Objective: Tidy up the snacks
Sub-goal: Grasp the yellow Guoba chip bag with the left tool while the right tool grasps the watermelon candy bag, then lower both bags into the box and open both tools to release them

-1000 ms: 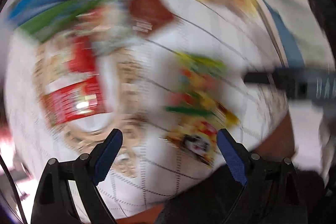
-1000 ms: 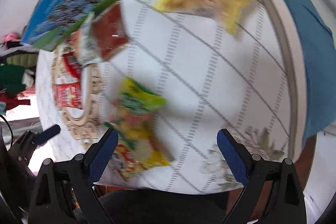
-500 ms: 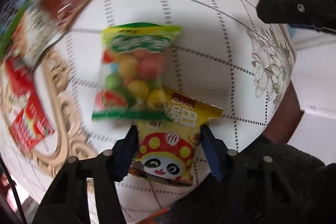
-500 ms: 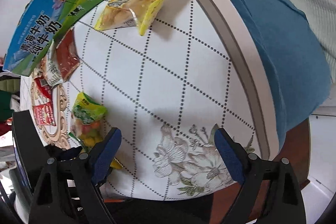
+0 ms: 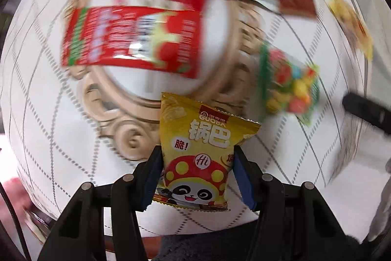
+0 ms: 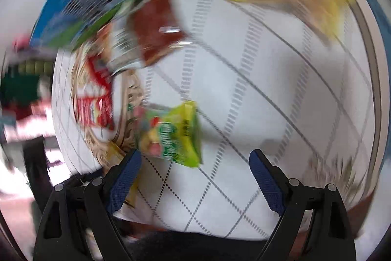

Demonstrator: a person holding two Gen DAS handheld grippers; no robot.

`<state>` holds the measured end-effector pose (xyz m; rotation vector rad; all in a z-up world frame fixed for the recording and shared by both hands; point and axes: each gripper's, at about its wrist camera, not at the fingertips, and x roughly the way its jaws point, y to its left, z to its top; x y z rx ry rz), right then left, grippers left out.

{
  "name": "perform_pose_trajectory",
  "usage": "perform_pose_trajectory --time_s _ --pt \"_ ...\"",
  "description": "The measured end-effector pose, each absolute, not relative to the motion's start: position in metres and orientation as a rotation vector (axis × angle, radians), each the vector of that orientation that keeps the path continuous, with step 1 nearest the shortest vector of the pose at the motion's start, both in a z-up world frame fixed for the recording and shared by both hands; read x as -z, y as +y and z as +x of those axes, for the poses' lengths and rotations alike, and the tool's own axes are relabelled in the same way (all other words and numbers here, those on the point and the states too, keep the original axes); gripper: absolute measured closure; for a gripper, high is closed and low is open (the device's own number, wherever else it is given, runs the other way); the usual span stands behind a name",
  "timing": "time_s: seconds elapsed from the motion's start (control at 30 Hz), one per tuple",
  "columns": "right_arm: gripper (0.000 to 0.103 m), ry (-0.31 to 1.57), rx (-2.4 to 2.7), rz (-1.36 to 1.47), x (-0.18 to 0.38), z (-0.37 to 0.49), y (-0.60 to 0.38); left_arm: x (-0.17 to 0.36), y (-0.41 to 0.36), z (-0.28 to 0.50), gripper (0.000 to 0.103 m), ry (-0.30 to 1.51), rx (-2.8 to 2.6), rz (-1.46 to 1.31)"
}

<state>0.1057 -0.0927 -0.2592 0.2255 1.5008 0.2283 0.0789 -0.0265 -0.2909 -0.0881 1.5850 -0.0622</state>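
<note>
The left gripper's (image 5: 196, 170) blue-padded fingers (image 5: 152, 177) clamp the yellow foil panda-print snack packet (image 5: 200, 151) by its sides, lifted for carrying. Ahead lies the round gold-rimmed tray (image 5: 234, 45), probably its destination. The right gripper (image 6: 195, 177) hangs open, empty.

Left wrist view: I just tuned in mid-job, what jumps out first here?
The yellow panda snack bag dominates, pinched upright between the left gripper fingers at bottom centre. Behind it a red snack packet lies in the gold-ringed centre of the table, with a colourful candy bag off to the right. In the right wrist view, the right gripper is open and empty just in front of that candy bag.
</note>
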Motion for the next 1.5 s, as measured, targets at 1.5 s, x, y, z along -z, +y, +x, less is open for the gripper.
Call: perform_pose_trajectory --time_s 1.5 --pt "0.036 1.540 -0.161 0.017 0.320 0.122 -0.022 0.319 -0.017 0.101 0.049 1.596 0.002 -0.158"
